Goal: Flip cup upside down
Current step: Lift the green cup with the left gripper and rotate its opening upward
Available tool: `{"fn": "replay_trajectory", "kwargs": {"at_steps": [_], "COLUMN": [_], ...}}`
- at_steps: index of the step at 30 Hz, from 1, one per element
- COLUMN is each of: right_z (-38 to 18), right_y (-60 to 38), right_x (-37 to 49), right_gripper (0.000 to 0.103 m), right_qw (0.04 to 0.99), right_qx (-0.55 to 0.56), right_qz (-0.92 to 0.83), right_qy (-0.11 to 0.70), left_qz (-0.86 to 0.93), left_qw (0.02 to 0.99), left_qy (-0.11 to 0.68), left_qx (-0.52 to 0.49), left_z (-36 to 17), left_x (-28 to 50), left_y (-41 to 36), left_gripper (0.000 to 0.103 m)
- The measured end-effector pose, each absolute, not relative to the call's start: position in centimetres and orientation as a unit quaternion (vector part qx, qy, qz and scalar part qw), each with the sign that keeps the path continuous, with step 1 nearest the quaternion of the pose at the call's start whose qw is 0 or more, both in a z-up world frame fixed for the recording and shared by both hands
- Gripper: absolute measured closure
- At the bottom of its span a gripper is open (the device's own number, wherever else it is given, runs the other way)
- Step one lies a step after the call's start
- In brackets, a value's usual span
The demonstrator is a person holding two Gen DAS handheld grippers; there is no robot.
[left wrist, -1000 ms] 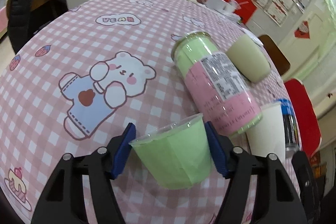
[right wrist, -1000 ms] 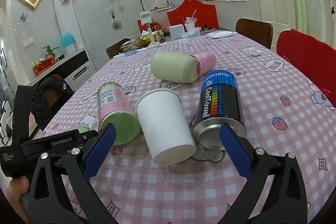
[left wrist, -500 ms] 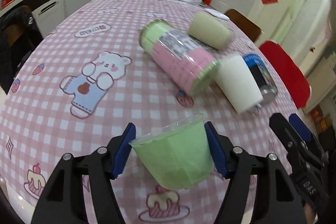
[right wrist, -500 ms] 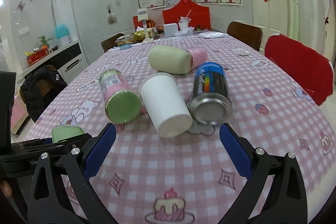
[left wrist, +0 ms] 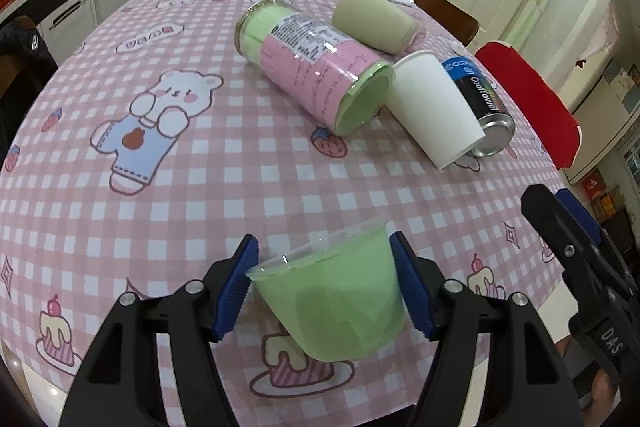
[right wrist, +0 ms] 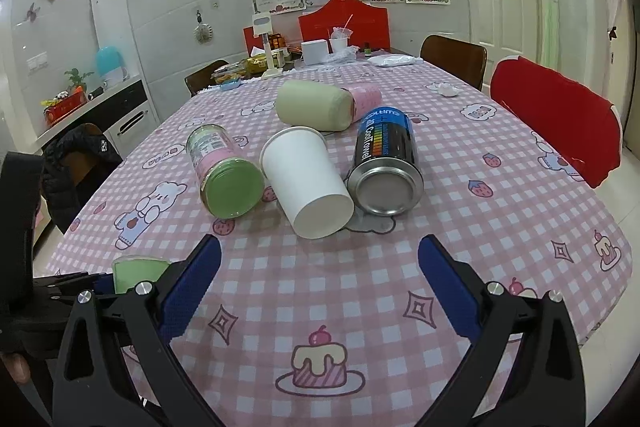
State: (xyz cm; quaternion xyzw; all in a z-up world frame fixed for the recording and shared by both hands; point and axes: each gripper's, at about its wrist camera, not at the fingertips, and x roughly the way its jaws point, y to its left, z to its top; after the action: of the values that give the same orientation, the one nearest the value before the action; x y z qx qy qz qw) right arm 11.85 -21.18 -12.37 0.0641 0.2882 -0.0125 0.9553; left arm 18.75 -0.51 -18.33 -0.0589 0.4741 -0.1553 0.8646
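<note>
Green cup (left wrist: pixel 334 297) clamped between the blue pads (left wrist: pixel 234 289) of the left gripper (left wrist: pixel 324 285), rim up and tilted toward the camera, held above the near edge of the pink checked tablecloth (left wrist: pixel 240 163) over a printed cake motif. Seen from the right wrist as a green sliver (right wrist: pixel 138 273) low at left, beside the left gripper (right wrist: pixel 100 281). Compared with a second ago, carried back from the toppled containers: then close against the pink-and-green canister (left wrist: pixel 316 67), now well apart from it, with open cloth between. Grip on the cup unchanged across all three moments.

Right gripper (right wrist: pixel 320 285) spread wide, nothing between its blue pads (right wrist: pixel 448 287), hovering over the near part of the table; drawn back from the containers since a second ago, more cloth and a cake print now showing ahead of it. Visible at the lower right of the left wrist view as well (left wrist: pixel 568 223).

Lying on their sides mid-table: canister (right wrist: pixel 224 171), white paper cup (right wrist: pixel 308 183), black "CoolTowel" can (right wrist: pixel 386 163) touching the paper cup, cream-coloured container (right wrist: pixel 316 105) behind. Red-covered chair (right wrist: pixel 560 123) at the right edge of the table.
</note>
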Motion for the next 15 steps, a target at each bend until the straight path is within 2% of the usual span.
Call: {"fn": "replay_trajectory", "kwargs": {"at_steps": [6,8,15], "right_z": [-12.6,-12.6,-11.5], "right_y": [-21.1,-21.0,-20.4], "right_x": [12.0,12.0,12.1], "right_gripper": [0.008,0.008,0.008], "right_qw": [0.953,0.953,0.954], "right_qx": [0.066,0.069,0.077], "right_qz": [-0.010,-0.008,0.005], "right_qy": [0.295,0.296,0.289], "left_qz": [-0.164,-0.169,-0.174], "left_qw": [0.856,0.856,0.866], "left_qy": [0.484,0.481,0.460], "left_qx": [-0.074,-0.078,-0.094], "left_z": [-18.8,-18.7,-17.3], "left_x": [19.0,18.9,17.9], "left_y": [-0.4,-0.3,1.5], "left_gripper": [0.031,0.025,0.024]}}
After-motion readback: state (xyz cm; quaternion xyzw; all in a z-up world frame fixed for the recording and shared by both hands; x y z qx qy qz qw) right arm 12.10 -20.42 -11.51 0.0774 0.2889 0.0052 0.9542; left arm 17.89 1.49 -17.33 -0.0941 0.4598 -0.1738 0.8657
